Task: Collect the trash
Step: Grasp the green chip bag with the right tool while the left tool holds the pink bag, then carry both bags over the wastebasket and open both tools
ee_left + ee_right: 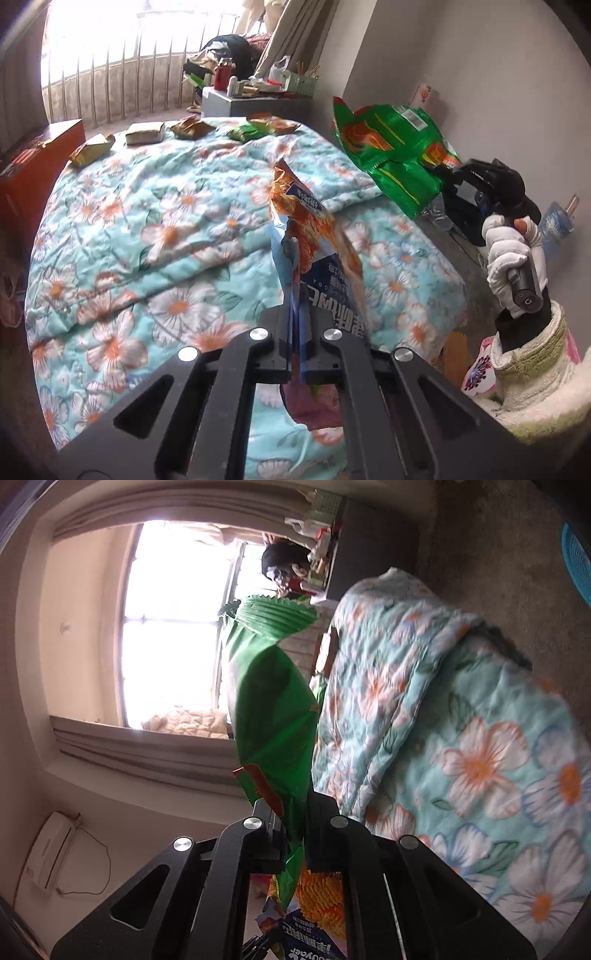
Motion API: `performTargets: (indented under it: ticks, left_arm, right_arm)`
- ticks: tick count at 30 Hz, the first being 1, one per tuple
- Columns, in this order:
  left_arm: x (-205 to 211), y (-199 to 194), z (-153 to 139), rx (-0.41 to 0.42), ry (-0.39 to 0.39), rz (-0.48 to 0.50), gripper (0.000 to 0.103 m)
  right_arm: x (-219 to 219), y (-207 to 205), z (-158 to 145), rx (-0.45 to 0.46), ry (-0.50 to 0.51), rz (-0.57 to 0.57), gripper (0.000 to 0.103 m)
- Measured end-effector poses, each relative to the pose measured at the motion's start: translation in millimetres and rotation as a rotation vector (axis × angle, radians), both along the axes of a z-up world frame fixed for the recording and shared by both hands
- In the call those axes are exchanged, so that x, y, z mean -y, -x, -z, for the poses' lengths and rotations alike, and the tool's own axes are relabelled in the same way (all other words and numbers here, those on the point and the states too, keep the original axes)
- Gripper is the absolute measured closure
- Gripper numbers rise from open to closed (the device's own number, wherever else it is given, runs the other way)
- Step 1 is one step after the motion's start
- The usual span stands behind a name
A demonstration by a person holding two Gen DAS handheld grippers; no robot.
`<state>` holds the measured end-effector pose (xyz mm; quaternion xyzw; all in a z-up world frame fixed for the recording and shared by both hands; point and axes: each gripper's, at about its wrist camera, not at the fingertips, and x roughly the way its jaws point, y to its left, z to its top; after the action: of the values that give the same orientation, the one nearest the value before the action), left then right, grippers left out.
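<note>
The left claw (297, 343) is pressed together on the lower end of a crinkled orange-and-blue foil snack bag (314, 243), which stands up from the fingers above the bed. Only the left wrist view shows the person's white-gloved hand (511, 258) around the handle of the right claw (448, 173), out past the bed's right edge, with a crumpled shiny green foil snack bag (391, 147) hanging from it in the air.

The right wrist view shows that grip up close: the right claw (295, 830) pinches the green foil snack bag (273, 709) near its bottom, the bag's zigzag top edge rising against the bright window (173, 624). Under its fingers the orange-and-blue bag (317, 904) shows again, close below.

Beyond both, the bed carries a pale blue quilt printed with white-and-orange flowers (159, 229). Along the bed's far edge lie several more small wrappers, brownish-gold (90, 149) at the left and one green (245, 131) toward the right; their print is too small to read. Past that edge stands a cluttered grey cabinet (236, 101), and a red-brown box (40, 158) sits by the bed's left edge.
</note>
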<state>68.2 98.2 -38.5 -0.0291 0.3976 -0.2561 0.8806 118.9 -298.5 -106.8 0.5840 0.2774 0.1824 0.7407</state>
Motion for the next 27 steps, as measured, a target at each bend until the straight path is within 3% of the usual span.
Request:
performTargets:
  ticks: [8, 14, 19, 24, 27]
  left_arm:
    - [65.1, -11.1, -42.0, 0.083, 0.099, 0.139, 0.103]
    - [124.8, -24.2, -65.9, 0.129, 0.136, 0.262, 0.103]
    - [174.7, -38.3, -77.3, 0.157, 0.154, 0.336, 0.103]
    - [214.2, -58.7, -76.0, 0.16, 0.154, 0.384, 0.103]
    - [234.5, -71.6, -69.3, 0.148, 0.149, 0.405, 0.103]
  right_arm:
    - [122.7, 97.9, -42.4, 0.047, 0.208, 0.353, 0.096]
    - [192.0, 147.6, -41.1, -0.092, 0.446, 0.669, 0.096]
    - [238.4, 159.1, 2.4, -0.304, 0.636, 0.842, 0.096]
    - [271.8, 119.7, 62.7, -0.469, 0.722, 0.837, 0.096]
    - [282.6, 84.4, 96.0, -0.515, 0.782, 0.817, 0.096]
